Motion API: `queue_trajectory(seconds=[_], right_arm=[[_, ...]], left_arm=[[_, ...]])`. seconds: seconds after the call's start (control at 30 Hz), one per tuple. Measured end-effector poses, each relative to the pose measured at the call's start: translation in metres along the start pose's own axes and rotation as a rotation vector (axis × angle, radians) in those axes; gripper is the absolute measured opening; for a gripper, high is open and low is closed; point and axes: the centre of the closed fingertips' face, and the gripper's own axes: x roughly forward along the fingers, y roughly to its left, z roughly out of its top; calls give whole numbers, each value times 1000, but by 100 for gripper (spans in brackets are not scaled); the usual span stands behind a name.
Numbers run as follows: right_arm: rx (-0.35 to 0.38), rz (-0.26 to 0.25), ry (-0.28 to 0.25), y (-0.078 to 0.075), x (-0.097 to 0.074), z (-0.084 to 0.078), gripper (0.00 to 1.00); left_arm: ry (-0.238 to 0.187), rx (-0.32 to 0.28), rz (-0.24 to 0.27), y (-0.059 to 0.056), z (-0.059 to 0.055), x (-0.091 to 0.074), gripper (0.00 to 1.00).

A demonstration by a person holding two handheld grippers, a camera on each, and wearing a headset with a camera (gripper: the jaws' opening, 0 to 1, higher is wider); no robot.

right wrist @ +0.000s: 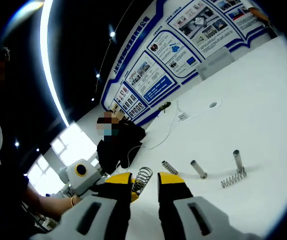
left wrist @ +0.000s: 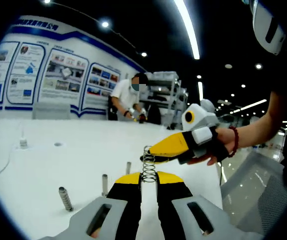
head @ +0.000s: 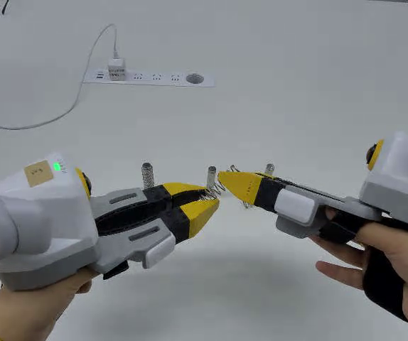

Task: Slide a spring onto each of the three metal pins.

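The spring (left wrist: 147, 166) is held near upright in the nearly closed left tool (left wrist: 149, 176), just beside the bare middle pin (head: 212, 172). Its top is met by the right tool (left wrist: 156, 148), whose grip cannot be told.

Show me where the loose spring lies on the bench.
The loose spring lies flat at the foot of the end pin, lower right in the right gripper view.

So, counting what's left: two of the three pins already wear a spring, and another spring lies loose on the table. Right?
Not quite: one pin wears a spring, not two. The right gripper view shows the pin with a spring, while the middle pin and the end pin stand bare. The loose spring does lie on the table.
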Motion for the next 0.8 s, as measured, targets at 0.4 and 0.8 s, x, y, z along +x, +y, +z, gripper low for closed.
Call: queue_trajectory(seconds=[0.4, 0.8], right_arm=[[75, 38, -4, 7, 4, -1, 13], [19, 34, 1, 8, 7, -1, 11]], left_arm=[[-8, -21, 1, -1, 1, -3, 10], [44, 22, 23, 2, -4, 0, 11]])
